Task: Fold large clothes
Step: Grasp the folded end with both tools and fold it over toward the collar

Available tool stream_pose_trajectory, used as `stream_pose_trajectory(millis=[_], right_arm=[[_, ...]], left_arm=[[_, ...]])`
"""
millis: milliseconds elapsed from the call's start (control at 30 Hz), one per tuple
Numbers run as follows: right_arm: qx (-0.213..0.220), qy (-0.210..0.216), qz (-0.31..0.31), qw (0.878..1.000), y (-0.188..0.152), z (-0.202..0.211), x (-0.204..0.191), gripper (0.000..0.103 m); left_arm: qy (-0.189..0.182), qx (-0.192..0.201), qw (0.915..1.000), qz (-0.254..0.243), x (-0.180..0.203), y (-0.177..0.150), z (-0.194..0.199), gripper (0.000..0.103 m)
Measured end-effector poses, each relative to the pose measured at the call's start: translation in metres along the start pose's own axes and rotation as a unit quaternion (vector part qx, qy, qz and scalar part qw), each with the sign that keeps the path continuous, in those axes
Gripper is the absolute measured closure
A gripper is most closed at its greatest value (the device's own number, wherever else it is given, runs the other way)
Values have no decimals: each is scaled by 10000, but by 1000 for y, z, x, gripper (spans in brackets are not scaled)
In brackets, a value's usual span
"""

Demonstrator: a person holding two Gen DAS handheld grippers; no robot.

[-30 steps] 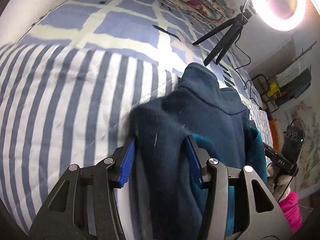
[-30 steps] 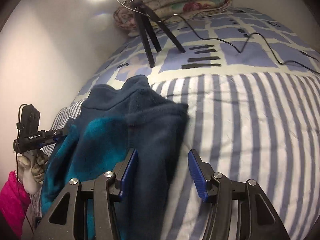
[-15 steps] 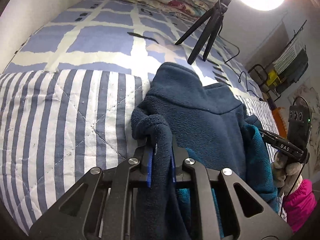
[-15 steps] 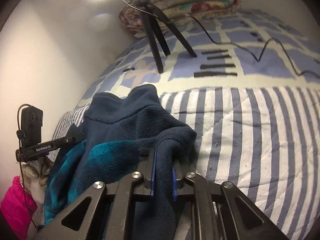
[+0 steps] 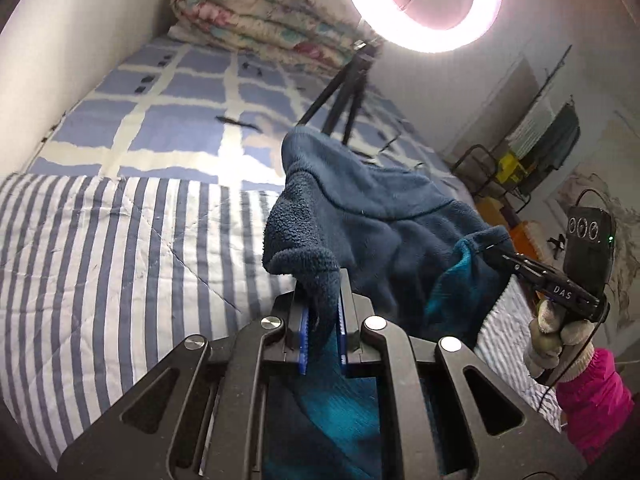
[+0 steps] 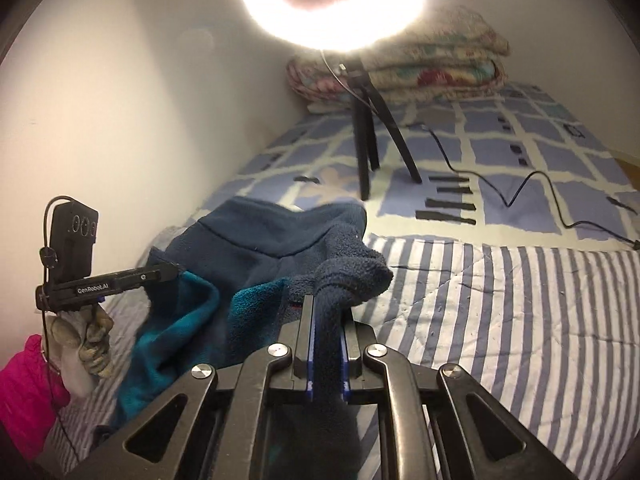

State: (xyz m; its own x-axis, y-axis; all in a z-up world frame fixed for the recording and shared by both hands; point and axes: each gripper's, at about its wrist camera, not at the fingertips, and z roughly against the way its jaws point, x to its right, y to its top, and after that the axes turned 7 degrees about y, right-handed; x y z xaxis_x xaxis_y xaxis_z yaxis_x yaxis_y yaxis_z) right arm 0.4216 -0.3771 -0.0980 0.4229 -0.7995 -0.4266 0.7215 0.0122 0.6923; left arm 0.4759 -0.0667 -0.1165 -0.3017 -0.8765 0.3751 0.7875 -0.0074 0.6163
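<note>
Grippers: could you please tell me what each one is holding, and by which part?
Both grip the blue fleece: left gripper and right gripper each pinch a bunched edge.

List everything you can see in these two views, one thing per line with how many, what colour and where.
fleece garment: one, dark blue with teal inside, on the near striped end of the bed, two bunches of it pinched by the grippers
bed cover: one, blue and white, stripes near, checks farther back
folded quilt: one, floral cream, at the far end of the bed
ring light: one, lit white, on a black tripod standing on the bed
cable: one, black, trailing over the checked part
rack: one, dark, with yellow item, beside the bed
left gripper: black, blue fingers shut on fleece
right gripper: black, blue fingers shut on fleece
gloved hand: light glove, pink sleeve, holds right gripper
</note>
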Motion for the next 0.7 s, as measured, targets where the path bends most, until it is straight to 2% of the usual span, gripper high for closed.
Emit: stream_pose_trajectory(millis=[267,567,700], right_arm=[[39,-44,242,9997,-29,60,-54,97],[-177,-43,331,9993,-99,131,-100,98],[-305,-104,351,9989,-136,152,-117,98]], left_arm=[[-135,291,9995,-51,33,-35,91,95],[-163,285,9994,-137,59,-110,169,95],[-108,134,9995,-252,70,-147,191,95]])
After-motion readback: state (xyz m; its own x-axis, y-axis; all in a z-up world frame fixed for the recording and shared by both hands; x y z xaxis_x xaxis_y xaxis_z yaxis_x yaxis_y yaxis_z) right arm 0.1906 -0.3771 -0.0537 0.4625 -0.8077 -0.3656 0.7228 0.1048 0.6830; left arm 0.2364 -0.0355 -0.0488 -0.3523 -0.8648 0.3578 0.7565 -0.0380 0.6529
